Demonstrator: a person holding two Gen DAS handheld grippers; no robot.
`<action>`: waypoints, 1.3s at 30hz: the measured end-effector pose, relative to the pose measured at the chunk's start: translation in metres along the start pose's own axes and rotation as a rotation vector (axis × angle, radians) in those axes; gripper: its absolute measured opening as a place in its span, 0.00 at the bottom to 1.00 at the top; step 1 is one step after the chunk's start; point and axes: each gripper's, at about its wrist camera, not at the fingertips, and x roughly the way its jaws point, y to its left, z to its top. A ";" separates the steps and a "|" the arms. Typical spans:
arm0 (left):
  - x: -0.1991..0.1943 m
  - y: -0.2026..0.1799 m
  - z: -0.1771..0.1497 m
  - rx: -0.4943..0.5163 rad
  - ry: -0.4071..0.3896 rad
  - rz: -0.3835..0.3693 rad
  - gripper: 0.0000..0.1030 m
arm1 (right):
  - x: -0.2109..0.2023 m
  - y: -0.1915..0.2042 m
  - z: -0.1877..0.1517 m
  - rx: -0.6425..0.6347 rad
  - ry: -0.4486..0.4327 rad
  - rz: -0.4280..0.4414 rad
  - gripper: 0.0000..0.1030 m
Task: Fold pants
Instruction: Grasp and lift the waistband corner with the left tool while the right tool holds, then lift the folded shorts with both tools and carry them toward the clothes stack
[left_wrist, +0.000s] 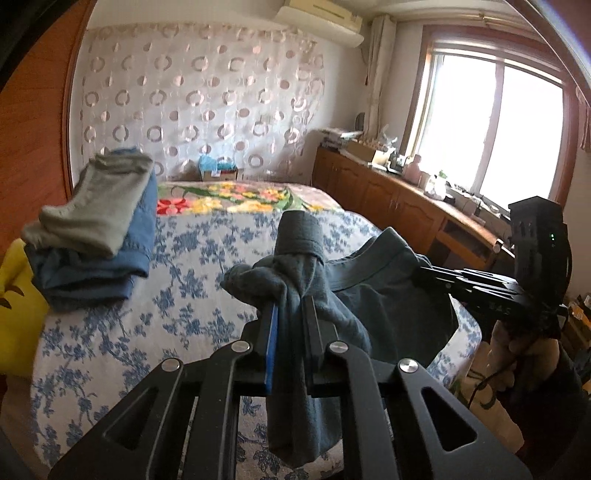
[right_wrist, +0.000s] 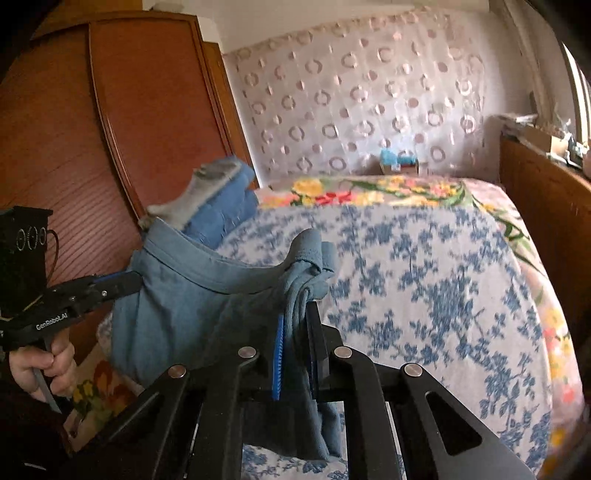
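I hold grey-blue pants (left_wrist: 384, 295) in the air above the bed, stretched by the waistband between both grippers. My left gripper (left_wrist: 290, 306) is shut on one bunched end of the waistband. My right gripper (right_wrist: 297, 314) is shut on the other end; the pants (right_wrist: 177, 302) hang between them. In the left wrist view the right gripper (left_wrist: 424, 269) reaches in from the right. In the right wrist view the left gripper (right_wrist: 129, 280) reaches in from the left, held by a hand.
The bed (left_wrist: 207, 266) has a blue-flowered cover and lies below. A stack of folded clothes (left_wrist: 96, 229) sits at its left side, also in the right wrist view (right_wrist: 218, 199). A wooden wardrobe (right_wrist: 110, 129) stands left, wooden cabinets (left_wrist: 388, 199) under the window right.
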 end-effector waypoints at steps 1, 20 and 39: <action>-0.003 -0.001 0.003 0.002 -0.010 0.000 0.12 | -0.004 0.001 0.002 -0.006 -0.009 0.001 0.10; -0.035 -0.003 0.039 0.072 -0.094 0.021 0.12 | -0.024 0.014 0.029 -0.118 -0.111 0.016 0.10; 0.003 0.056 0.050 0.017 -0.056 0.086 0.12 | 0.061 0.008 0.057 -0.147 -0.062 0.075 0.10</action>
